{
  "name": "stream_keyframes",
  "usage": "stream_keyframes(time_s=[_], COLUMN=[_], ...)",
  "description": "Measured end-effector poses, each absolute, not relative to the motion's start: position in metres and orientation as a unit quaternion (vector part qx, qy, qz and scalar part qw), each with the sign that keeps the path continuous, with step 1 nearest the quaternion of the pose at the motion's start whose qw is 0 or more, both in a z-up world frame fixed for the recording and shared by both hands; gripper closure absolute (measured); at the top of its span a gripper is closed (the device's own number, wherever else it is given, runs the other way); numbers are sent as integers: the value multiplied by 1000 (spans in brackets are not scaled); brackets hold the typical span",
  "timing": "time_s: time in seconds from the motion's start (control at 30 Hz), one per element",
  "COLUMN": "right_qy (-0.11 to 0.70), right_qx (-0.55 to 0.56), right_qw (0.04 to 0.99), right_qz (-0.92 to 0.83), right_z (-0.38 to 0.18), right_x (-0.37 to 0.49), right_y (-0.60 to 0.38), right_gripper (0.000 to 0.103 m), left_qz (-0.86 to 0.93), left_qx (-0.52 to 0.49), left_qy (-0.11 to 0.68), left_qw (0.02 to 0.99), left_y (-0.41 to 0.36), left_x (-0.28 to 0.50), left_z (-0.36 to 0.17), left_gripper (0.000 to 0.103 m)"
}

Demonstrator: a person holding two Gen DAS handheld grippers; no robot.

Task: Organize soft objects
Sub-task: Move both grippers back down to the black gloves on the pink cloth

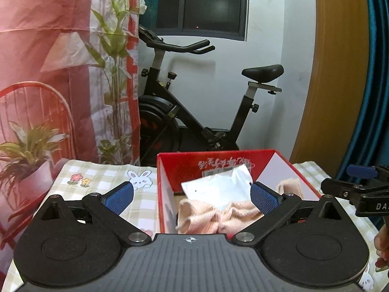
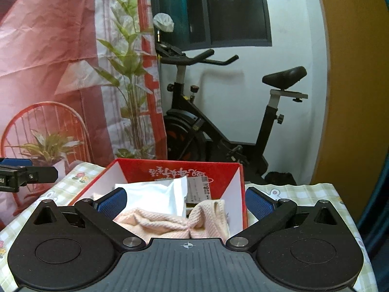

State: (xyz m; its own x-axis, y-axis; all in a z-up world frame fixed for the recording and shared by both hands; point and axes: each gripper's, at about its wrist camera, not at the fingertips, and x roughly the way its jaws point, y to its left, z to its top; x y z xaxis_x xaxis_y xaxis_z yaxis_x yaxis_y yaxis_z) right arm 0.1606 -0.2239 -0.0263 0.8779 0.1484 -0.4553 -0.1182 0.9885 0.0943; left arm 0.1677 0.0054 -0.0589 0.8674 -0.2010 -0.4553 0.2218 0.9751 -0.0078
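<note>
Readable marks: few, mostly partial

"DA" in white on the right gripper (image 1: 359, 194) body, right of left gripper; white script upside down on red box (image 2: 180, 170) inner wall ahead, illegible; box's sticker (image 2: 200, 189) shows "8".

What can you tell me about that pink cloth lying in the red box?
The pink ribbed knit cloth looks soft and thick, like a small towel. It lies crumpled in loose folds inside the open red cardboard box, one end draped up against the box's white inner wall. A white plastic pouch rests partly on top of it. Neither pair of tongs touches it; both hang open just short of it.
</note>
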Motion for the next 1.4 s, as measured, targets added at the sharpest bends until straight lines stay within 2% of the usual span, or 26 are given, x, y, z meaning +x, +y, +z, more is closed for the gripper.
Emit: stream_keyframes(time_s=[0.27, 0.7, 1.0, 1.4], right_qy=[220, 278, 305, 284], right_qx=[42, 52, 59, 33], right_qw=[973, 958, 950, 957], right_qz=[62, 43, 40, 55], right_z=[-39, -90, -116, -126], right_x=[114, 70, 63, 58], right_y=[-218, -203, -201, -196], right_gripper=[0, 0, 0, 0], left_qz=[-109, -118, -118, -108], left_qx=[10, 0, -11, 21], left_qy=[247, 281, 302, 326], left_qw=[963, 952, 946, 939], left_y=[13, 13, 15, 8], left_x=[132, 107, 103, 102], left_z=[-73, -118, -140, -162], left_gripper=[0, 0, 0, 0])
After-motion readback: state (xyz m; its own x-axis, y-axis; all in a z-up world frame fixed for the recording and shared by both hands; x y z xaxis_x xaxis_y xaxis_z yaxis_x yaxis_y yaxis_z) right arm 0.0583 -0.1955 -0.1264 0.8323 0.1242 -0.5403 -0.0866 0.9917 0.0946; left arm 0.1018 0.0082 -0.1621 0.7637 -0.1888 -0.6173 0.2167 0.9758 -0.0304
